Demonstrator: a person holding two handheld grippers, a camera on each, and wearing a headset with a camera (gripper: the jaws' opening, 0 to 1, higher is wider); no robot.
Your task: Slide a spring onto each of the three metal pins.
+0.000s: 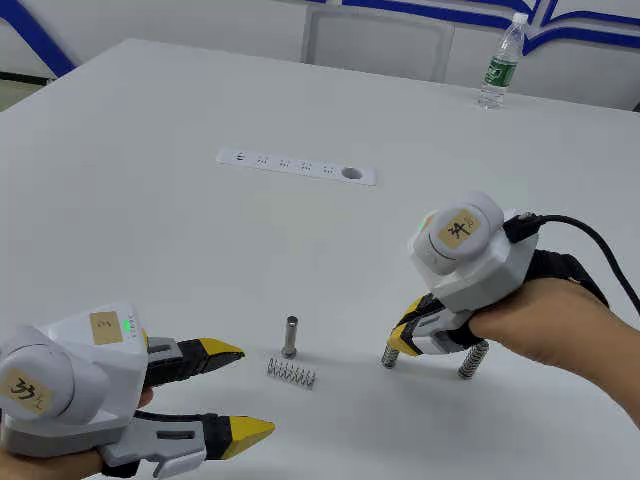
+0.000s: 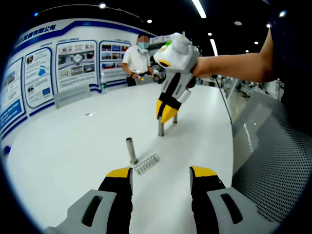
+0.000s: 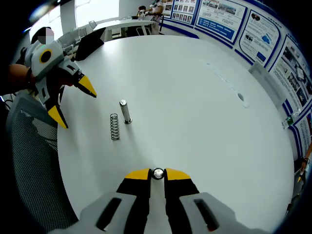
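Loose steel coil spring [image 1: 291, 373] lying flat on smooth white table [image 1: 150, 150], just beside bare upright cylindrical pin [image 1: 290, 335], right gripper [image 3: 157, 178] clamped on sprung pin [image 1: 390, 355], second sprung pin [image 1: 472, 358] nearby, yellow-tipped left gripper [image 1: 255, 390] gaping.

Left gripper [image 1: 256, 390] running off the head view's edge at 7 o'clock, right gripper [image 1: 403, 338] pinching over a pin [image 3: 158, 173], its shaft hiding beneath the jaws in the right gripper view, bottle [image 1: 501, 62] label at 1 o'clock reading too small, wall posters [image 2: 78, 61] blurring
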